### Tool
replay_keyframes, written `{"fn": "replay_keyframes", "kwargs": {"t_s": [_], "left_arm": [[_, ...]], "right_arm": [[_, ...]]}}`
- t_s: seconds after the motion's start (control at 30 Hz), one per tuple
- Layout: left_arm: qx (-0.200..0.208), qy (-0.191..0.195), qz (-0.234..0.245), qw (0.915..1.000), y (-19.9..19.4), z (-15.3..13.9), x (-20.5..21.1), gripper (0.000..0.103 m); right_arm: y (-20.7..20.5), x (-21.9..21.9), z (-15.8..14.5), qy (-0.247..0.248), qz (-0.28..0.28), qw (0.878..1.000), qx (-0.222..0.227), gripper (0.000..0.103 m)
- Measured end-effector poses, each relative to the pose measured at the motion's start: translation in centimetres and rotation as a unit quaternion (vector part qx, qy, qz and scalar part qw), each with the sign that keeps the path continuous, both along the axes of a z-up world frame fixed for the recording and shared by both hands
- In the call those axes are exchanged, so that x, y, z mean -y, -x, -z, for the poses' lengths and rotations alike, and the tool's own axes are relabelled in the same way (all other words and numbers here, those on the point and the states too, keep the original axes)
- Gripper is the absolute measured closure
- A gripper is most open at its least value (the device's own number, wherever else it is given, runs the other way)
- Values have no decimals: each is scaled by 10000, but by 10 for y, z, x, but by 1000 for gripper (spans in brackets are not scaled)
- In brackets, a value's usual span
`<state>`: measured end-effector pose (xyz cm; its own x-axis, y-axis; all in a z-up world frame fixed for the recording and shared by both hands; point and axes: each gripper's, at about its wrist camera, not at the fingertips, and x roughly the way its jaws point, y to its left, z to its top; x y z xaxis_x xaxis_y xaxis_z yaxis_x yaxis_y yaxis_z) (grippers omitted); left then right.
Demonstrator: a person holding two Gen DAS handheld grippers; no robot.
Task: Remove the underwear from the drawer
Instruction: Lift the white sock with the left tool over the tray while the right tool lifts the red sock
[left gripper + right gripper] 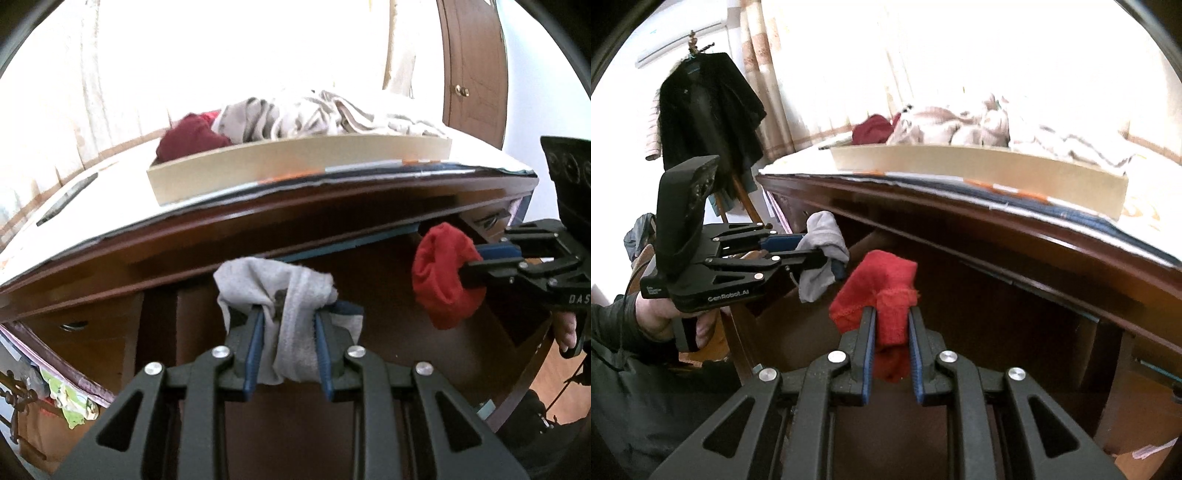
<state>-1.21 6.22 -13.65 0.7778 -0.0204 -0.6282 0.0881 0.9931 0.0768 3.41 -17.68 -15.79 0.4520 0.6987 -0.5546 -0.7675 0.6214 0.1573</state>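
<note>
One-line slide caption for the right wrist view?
Right gripper clamps red underwear before the dresser; left gripper holds a grey piece beside it.

Grey underwear (280, 295), red underwear (882, 291), tan tray (295, 162), dark brown dresser (258, 229).

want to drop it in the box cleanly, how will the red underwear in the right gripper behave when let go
The red underwear bunches and droops around the right gripper, so it is probably floppy and will not keep a shape. It hangs from a small pinch without sagging far, so likely light. The knit looks soft, not slippery, so it may cling briefly to the pads and land crumpled in the cardboard box.
</note>
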Motion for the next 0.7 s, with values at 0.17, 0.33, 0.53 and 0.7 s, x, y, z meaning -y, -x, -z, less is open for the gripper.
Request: {"fn": "replay_keyframes", "kwargs": {"t_s": [0.17,0.33,0.53,0.7], "left_arm": [[263,-87,-74,9996,1,-7,2,79],[445,-51,-130,9989,2,-13,2,79],[664,-39,-160,9977,7,-23,0,79],[826,-82,-146,9964,8,-34,-1,79]], "right_arm": [[10,8,-4,-72,7,9997,232,85],[23,13,-7,-153,29,9986,515,85],[35,14,-13,-235,33,9962,841,85],[37,12,-18,-294,58,9951,946,85]]}}
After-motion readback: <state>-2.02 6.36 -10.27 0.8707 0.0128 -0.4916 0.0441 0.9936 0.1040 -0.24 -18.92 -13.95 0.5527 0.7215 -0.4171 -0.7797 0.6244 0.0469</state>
